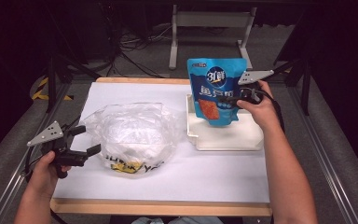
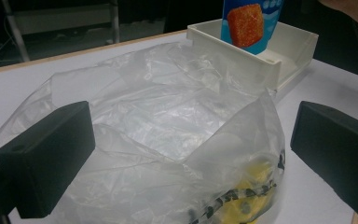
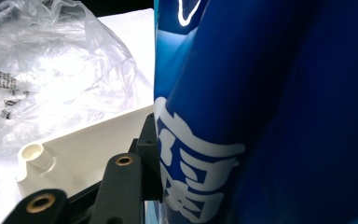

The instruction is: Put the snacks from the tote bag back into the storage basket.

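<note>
**Pouch up on the right, bag waiting on the left**

The right gripper (image 1: 237,100) is pinching the blue snack pouch (image 1: 216,88) at its right edge, about halfway down, jaws pressed onto the film. In the right gripper view the blue face with its white lettering sits hard against the one black jaw in sight. The pouch stands upright, long axis vertical, its bottom edge inside the white tray (image 1: 228,137) at the far right of the table; whether it rests on the tray floor or hangs just clear cannot be told.

Over to the left gripper (image 1: 81,141): jaws spread wide, nothing between them, held just beside the left edge of the clear plastic bag (image 1: 130,135). From its own camera the crumpled bag lies between and beyond the two black pads, yellow and black print at the near end.

The key relation: the bag lies to the left of the pouch, between the two grippers, touching or nearly touching the tray's left wall. The left hand (image 1: 44,172) is nearer the bag. A likely next move is the pouch travelling leftward into the bag, and that depends on the bag's mouth being opened first; which side the mouth faces is not clear.
</note>
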`<action>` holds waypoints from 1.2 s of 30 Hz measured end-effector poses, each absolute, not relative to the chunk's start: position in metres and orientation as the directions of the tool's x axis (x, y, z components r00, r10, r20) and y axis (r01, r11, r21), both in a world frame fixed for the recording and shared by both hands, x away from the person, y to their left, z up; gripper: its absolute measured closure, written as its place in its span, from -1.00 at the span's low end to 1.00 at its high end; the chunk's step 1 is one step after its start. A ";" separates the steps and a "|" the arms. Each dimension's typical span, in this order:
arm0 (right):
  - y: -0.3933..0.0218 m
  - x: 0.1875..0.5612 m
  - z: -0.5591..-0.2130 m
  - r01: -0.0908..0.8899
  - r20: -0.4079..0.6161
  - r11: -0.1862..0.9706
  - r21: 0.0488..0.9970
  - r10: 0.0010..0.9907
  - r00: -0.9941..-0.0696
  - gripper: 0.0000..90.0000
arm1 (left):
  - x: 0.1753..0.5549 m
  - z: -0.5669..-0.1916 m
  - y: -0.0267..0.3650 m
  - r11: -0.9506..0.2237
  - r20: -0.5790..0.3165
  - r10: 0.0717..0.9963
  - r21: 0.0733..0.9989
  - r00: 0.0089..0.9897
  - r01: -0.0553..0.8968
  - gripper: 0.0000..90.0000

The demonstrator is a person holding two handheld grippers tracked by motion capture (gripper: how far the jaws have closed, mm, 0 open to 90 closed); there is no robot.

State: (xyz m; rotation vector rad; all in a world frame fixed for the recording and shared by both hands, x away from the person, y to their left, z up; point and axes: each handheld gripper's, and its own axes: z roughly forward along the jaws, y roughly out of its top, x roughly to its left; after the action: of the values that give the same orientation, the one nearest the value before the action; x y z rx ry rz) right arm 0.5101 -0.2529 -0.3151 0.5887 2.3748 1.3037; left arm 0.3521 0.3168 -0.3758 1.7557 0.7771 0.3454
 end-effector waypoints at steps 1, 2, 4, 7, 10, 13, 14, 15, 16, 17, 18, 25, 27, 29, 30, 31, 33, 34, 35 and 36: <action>-0.253 0.510 -0.316 0.181 -0.118 0.487 0.855 0.521 -0.846 0.35 | 0.352 -0.376 0.317 -0.155 -0.150 0.655 0.933 0.741 0.326 -0.99; -0.253 0.510 -0.317 0.184 -0.113 0.486 0.854 0.520 -0.846 0.35 | 0.352 -0.376 0.317 -0.154 -0.151 0.655 0.933 0.741 0.326 -0.99; -0.253 0.511 -0.319 0.187 -0.110 0.489 0.852 0.517 -0.849 0.35 | 0.352 -0.376 0.317 -0.154 -0.151 0.654 0.933 0.741 0.326 -0.99; -0.251 0.510 -0.322 0.191 -0.110 0.499 0.845 0.513 -0.852 0.35 | 0.353 -0.376 0.317 -0.154 -0.150 0.653 0.933 0.742 0.324 -0.99; -0.251 0.510 -0.325 0.194 -0.105 0.498 0.845 0.511 -0.853 0.35 | 0.353 -0.376 0.316 -0.154 -0.151 0.654 0.933 0.742 0.326 -0.99; -0.251 0.511 -0.327 0.196 -0.105 0.499 0.844 0.512 -0.852 0.35 | 0.353 -0.376 0.316 -0.154 -0.151 0.653 0.933 0.742 0.326 -0.99; -0.251 0.511 -0.328 0.198 -0.104 0.499 0.843 0.514 -0.851 0.35 | 0.353 -0.376 0.316 -0.154 -0.151 0.653 0.933 0.742 0.326 -0.99; -0.252 0.511 -0.330 0.201 -0.101 0.498 0.843 0.514 -0.852 0.35 | 0.354 -0.376 0.316 -0.153 -0.152 0.652 0.933 0.742 0.326 -0.99; -0.253 0.511 -0.332 0.206 -0.095 0.498 0.843 0.514 -0.852 0.35 | 0.354 -0.376 0.316 -0.153 -0.154 0.652 0.933 0.743 0.327 -0.99; -0.254 0.511 -0.333 0.206 -0.091 0.488 0.848 0.518 -0.851 0.35 | 0.354 -0.376 0.316 -0.153 -0.153 0.653 0.933 0.742 0.326 -0.99; -0.255 0.511 -0.334 0.210 -0.082 0.479 0.852 0.519 -0.851 0.35 | 0.354 -0.376 0.316 -0.153 -0.153 0.653 0.932 0.742 0.327 -0.99; -0.262 0.513 -0.337 0.208 -0.070 0.474 0.855 0.504 -0.861 0.29 | 0.354 -0.376 0.315 -0.160 -0.149 0.653 0.931 0.742 0.328 -0.99; -0.265 0.514 -0.338 0.210 -0.069 0.477 0.853 0.503 -0.862 0.29 | 0.354 -0.376 0.315 -0.160 -0.148 0.653 0.931 0.742 0.327 -0.99; -0.267 0.514 -0.339 0.216 -0.066 0.479 0.851 0.505 -0.861 0.28 | 0.354 -0.376 0.315 -0.158 -0.149 0.653 0.932 0.742 0.326 -0.99; -0.268 0.514 -0.340 0.221 -0.067 0.487 0.845 0.506 -0.860 0.28 | 0.354 -0.376 0.315 -0.159 -0.149 0.653 0.932 0.743 0.327 -0.99; -0.272 0.515 -0.341 0.226 -0.065 0.493 0.840 0.504 -0.861 0.27 | 0.354 -0.376 0.315 -0.161 -0.148 0.653 0.931 0.743 0.327 -0.99; -0.273 0.515 -0.341 0.231 -0.064 0.497 0.837 0.506 -0.860 0.26 | 0.354 -0.376 0.314 -0.159 -0.150 0.653 0.931 0.742 0.328 -0.99; -0.276 0.515 -0.342 0.235 -0.060 0.499 0.834 0.505 -0.861 0.24 | 0.354 -0.377 0.314 -0.160 -0.149 0.653 0.931 0.743 0.328 -0.99; -0.278 0.516 -0.343 0.236 -0.057 0.495 0.836 0.506 -0.861 0.22 | 0.355 -0.377 0.314 -0.159 -0.149 0.651 0.932 0.744 0.326 -0.99; -0.279 0.516 -0.343 0.235 -0.055 0.492 0.838 0.505 -0.862 0.21 | 0.355 -0.377 0.314 -0.159 -0.149 0.651 0.932 0.744 0.326 -0.99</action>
State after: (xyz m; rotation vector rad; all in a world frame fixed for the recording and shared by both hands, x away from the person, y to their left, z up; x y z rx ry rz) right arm 0.5159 -0.2793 -0.3435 0.6243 2.4469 1.3073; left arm 0.3546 0.3141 -0.3768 1.7616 0.7702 0.3422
